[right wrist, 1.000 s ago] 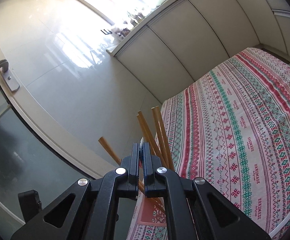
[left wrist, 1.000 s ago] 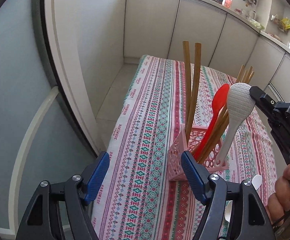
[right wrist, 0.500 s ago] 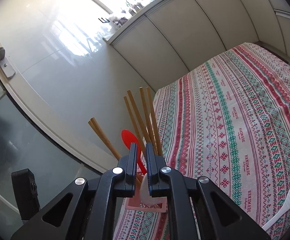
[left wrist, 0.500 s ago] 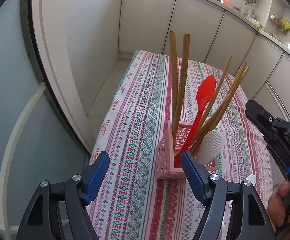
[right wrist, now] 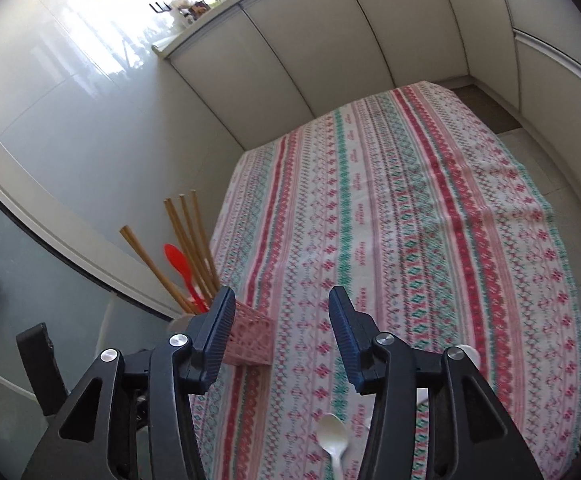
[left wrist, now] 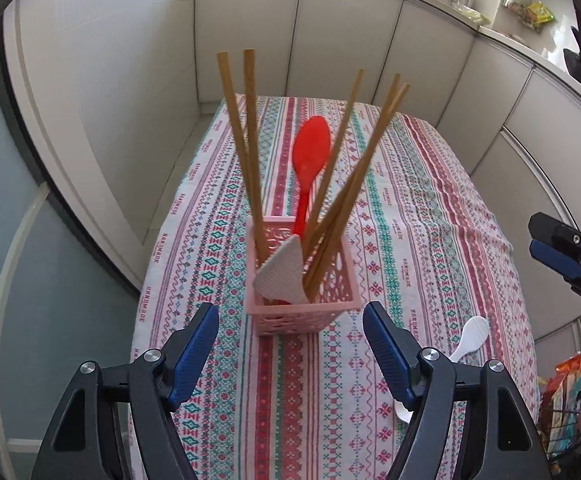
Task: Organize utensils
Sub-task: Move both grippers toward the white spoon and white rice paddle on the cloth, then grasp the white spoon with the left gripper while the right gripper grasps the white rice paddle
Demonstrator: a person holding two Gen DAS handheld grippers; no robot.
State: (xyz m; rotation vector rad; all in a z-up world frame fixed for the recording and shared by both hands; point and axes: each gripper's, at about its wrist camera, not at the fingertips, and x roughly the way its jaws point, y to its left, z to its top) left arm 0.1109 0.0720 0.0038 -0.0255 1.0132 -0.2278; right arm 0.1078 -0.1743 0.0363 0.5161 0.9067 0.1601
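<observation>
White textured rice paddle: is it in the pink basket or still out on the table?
In. The white textured rice paddle sits inside the pink lattice basket, beside the wooden chopsticks.

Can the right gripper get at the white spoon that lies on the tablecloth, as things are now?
Probably yes. The white spoon lies flat on the tablecloth, just below the right gripper, whose fingers are opening with nothing between them. The pink basket stands off to the side, clear of the way.

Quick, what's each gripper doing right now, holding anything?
Left gripper: open, holding nothing.
Right gripper: fingers opening, nothing between them.
</observation>
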